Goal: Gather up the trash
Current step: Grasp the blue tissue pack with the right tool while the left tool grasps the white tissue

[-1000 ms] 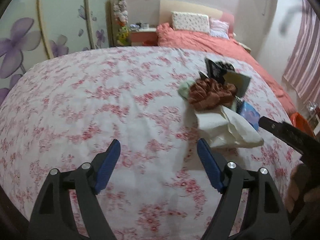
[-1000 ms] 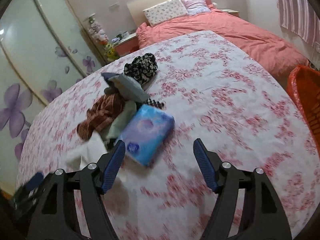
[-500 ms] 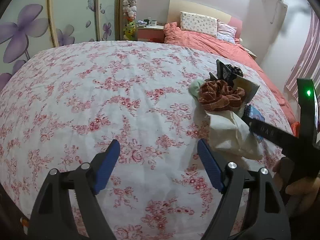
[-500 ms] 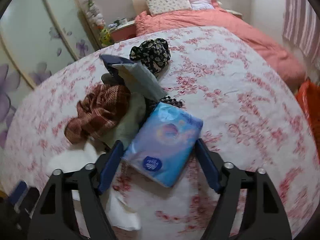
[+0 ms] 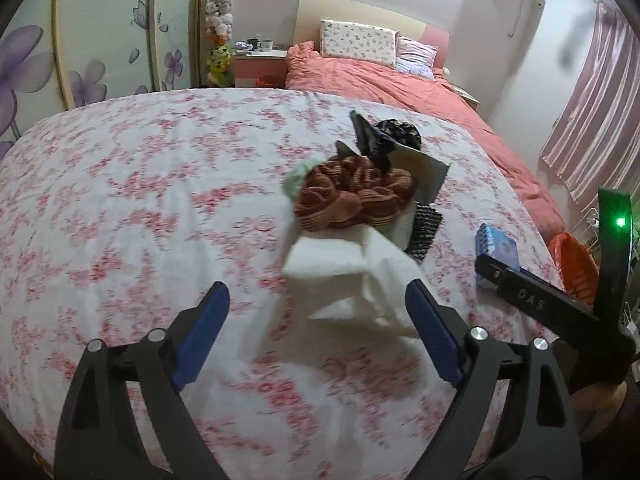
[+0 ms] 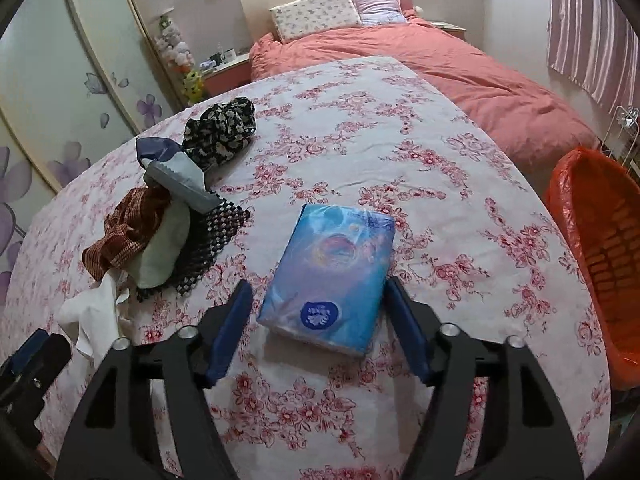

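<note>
A blue tissue pack (image 6: 332,276) lies on the floral table cloth, its near end between the fingers of my open right gripper (image 6: 318,320). The pack also shows in the left wrist view (image 5: 496,248). Crumpled white tissue (image 5: 352,280) lies just ahead of my open, empty left gripper (image 5: 316,320); it shows at the left of the right wrist view (image 6: 92,312). Behind it is a pile: a brown striped cloth (image 5: 352,196), a grey-green wrapper (image 6: 180,180), a black patterned cloth (image 6: 220,128) and a checked mat (image 6: 212,240).
An orange bin with a red liner (image 6: 600,248) stands off the table's right edge. A bed with a pink cover (image 6: 460,76) is beyond the table. Wardrobe doors with purple flowers (image 5: 80,40) are on the left. The right gripper's body (image 5: 560,300) is at the left view's right side.
The right gripper has moved in until its fingers flank the near end of the blue pack. The left gripper has moved right, closer to the white tissue.
</note>
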A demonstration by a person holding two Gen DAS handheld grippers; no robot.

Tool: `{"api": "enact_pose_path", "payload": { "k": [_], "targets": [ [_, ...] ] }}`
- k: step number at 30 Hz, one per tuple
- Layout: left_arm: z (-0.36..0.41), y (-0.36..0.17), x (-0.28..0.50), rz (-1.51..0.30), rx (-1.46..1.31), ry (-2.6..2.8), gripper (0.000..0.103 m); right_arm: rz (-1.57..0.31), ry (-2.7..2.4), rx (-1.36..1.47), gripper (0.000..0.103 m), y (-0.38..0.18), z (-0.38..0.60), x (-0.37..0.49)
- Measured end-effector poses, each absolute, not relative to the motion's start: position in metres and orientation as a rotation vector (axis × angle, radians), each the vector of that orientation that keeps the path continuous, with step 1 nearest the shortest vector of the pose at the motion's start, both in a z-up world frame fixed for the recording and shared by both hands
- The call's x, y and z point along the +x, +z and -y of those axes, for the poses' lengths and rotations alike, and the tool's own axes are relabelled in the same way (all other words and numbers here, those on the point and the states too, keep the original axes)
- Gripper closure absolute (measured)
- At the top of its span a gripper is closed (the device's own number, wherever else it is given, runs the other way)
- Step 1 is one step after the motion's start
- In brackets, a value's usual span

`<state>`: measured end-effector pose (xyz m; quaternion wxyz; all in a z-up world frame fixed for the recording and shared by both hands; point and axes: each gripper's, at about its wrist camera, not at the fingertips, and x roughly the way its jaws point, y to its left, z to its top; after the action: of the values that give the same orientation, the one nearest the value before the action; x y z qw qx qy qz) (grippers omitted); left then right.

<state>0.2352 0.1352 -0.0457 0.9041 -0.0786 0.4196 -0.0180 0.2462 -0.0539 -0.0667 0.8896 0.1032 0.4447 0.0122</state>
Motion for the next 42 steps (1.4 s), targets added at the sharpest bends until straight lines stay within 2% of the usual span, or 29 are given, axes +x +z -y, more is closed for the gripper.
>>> {"api": "enact_pose_path", "payload": {
  "k": [4, 6, 12, 21, 28, 32, 37, 39, 40, 42],
  "targets": [
    [-0.123, -0.048, 0.245, -0.881, -0.160, -0.032, 0.012, -0.909, 0.023, 0.186, 0.033, -0.068, 0.053, 0.250],
    [-0.116, -0.050, 0.250, -0.890, -0.147, -0.026, 0.012, -0.905, 0.022, 0.147, 0.042, -0.068, 0.054, 0.247],
    [-0.109, -0.064, 0.259, -0.919, -0.107, -0.005, 0.012, -0.893, -0.006, 0.135, 0.047, -0.068, 0.081, 0.234],
    [-0.109, -0.074, 0.262, -0.941, -0.142, -0.033, 0.010, -0.883, 0.000, 0.171, 0.042, -0.068, 0.091, 0.234],
    [-0.104, -0.083, 0.270, -0.952, -0.162, -0.022, 0.011, -0.881, -0.002, 0.178, 0.042, -0.068, 0.090, 0.235],
    [-0.108, -0.081, 0.267, -0.948, -0.164, -0.022, 0.024, -0.882, 0.000, 0.176, 0.042, -0.068, 0.092, 0.234],
    [-0.115, -0.080, 0.256, -0.955, -0.192, -0.018, 0.025, -0.884, -0.001, 0.169, 0.042, -0.069, 0.093, 0.230],
    [-0.114, -0.080, 0.251, -0.950, -0.187, -0.012, 0.026, -0.884, -0.011, 0.158, 0.049, -0.069, 0.092, 0.229],
    [-0.112, -0.080, 0.250, -0.946, -0.183, -0.009, 0.030, -0.883, -0.015, 0.156, 0.049, -0.069, 0.092, 0.229],
    [-0.107, -0.079, 0.248, -0.939, -0.163, -0.025, 0.051, -0.883, -0.012, 0.156, 0.051, -0.068, 0.092, 0.229]
  ]
}}
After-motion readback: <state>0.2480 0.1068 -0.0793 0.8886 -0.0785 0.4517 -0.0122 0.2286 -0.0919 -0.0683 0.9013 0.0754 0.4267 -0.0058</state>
